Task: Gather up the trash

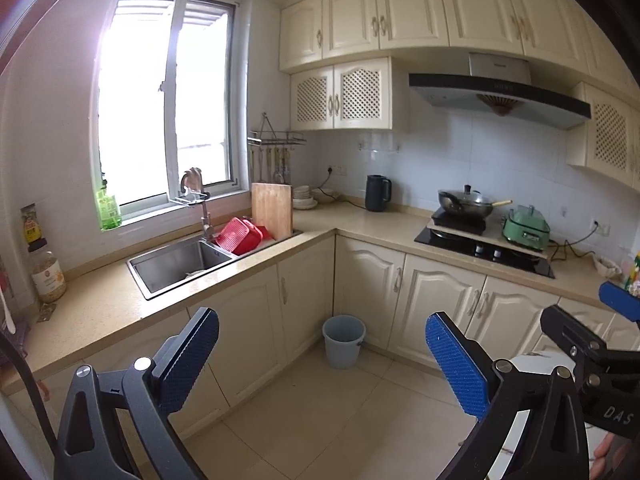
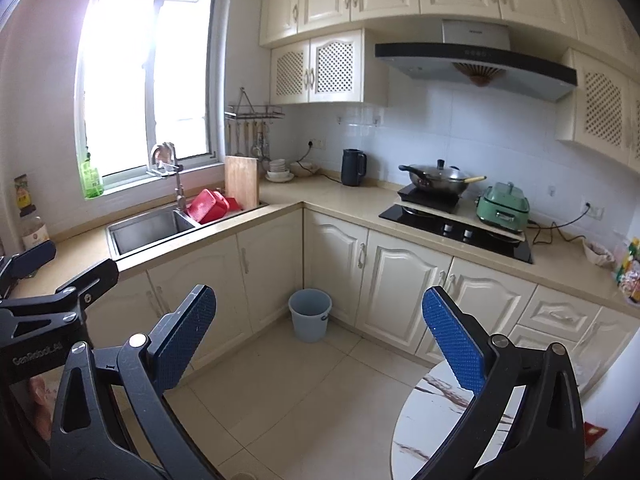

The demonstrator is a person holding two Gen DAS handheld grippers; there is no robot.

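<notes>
A grey-blue bin (image 1: 344,340) (image 2: 310,314) stands on the floor tiles in the corner where the two runs of cabinets meet. A small crumpled wrapper (image 1: 46,314) lies on the left counter beside a jar. A colourful packet (image 2: 629,276) (image 1: 632,276) rests at the right end of the counter. My left gripper (image 1: 320,316) is held open in mid-air, nothing between its blue pads. My right gripper (image 2: 320,292) is likewise open and empty, level with the left one and well back from the bin.
An L-shaped counter (image 1: 360,224) carries a sink (image 1: 176,264) with red baskets, a cutting board, a kettle (image 1: 377,193), a hob with a wok (image 1: 464,202) and a green cooker (image 2: 504,208). A round marble-top table (image 2: 432,420) is close at the lower right.
</notes>
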